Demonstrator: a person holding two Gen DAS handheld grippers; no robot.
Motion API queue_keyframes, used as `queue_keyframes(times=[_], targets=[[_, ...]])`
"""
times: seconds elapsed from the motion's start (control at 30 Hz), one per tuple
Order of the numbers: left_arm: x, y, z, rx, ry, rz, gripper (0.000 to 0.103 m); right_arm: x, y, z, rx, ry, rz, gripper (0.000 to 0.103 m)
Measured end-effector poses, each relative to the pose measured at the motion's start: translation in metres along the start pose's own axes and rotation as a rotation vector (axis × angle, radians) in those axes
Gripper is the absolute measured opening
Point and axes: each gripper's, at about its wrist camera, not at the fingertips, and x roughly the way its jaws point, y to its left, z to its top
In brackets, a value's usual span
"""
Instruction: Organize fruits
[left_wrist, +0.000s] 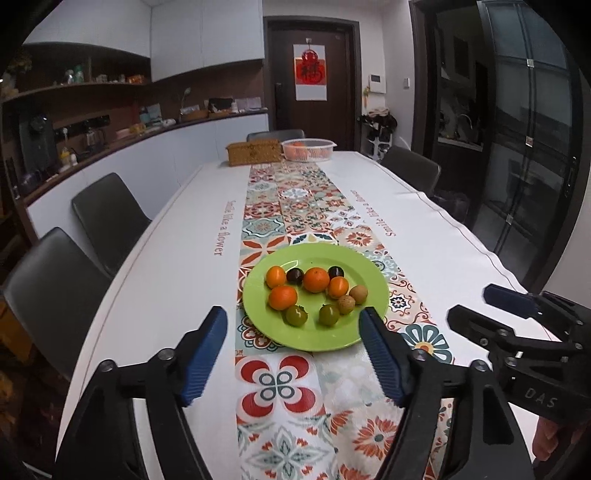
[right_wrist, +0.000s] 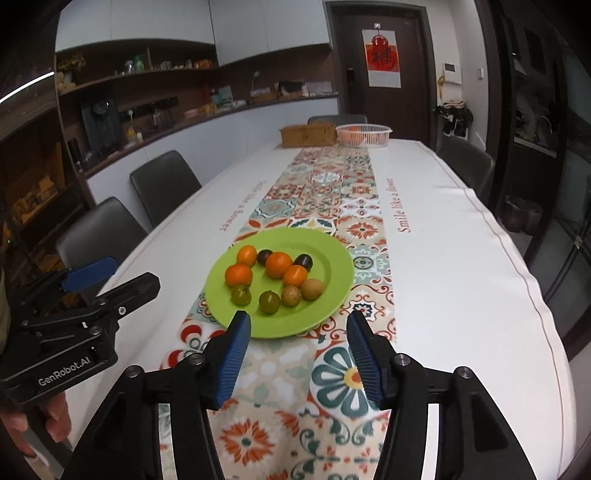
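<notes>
While both grippers hang open & empty, plate (left_wrist: 280, 334) of fruit lies dead ahead, nearer left gripper (left_wrist: 293, 325) than right gripper (right_wrist: 297, 326).

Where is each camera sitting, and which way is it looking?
Left wrist: on the left gripper, looking along the table at the green plate of fruit; its blue fingers show, open, with the right gripper beside.
Right wrist: on the right gripper, same direction; the left gripper and a hand show.
Both share the plate, the white basket and the door.
</notes>
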Motion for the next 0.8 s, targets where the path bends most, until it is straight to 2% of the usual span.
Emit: queue_keyframes(times=[0.13, 0.2, 0.3, 0.47, 0.53, 0.8], targets=[[-0.022, -0.007, -0.007, 0.0, -0.029, 0.022, 0.082, -0.027, -0.001, -0.007, -0.013, -0.04, -0.026, 0.063], [-0.029, -0.01, -0.011, -0.001, -0.038, 0.034, 0.089, -0.037, -0.001, -0.01, -0.02, -0.054, -0.031, 0.063], [-0.04, -0.015, -0.02, -0.005, -0.042, 0.044, 0.093, -0.053, -0.003, -0.015, -0.022, -0.074, -0.041, 0.069], [-0.059, -0.02, -0.03, -0.008, -0.047, 0.039, 0.102, -0.072, -0.002, -0.024, -0.033, -0.093, -0.046, 0.07], [-0.066, -0.023, -0.033, -0.003, -0.054, 0.051, 0.103, -0.079, -0.002, -0.028, -0.032, -0.097, -0.045, 0.075], [-0.082, -0.027, -0.037, 0.005, -0.062, 0.069, 0.103, -0.099, -0.001, -0.038, -0.027, -0.115, -0.045, 0.075]])
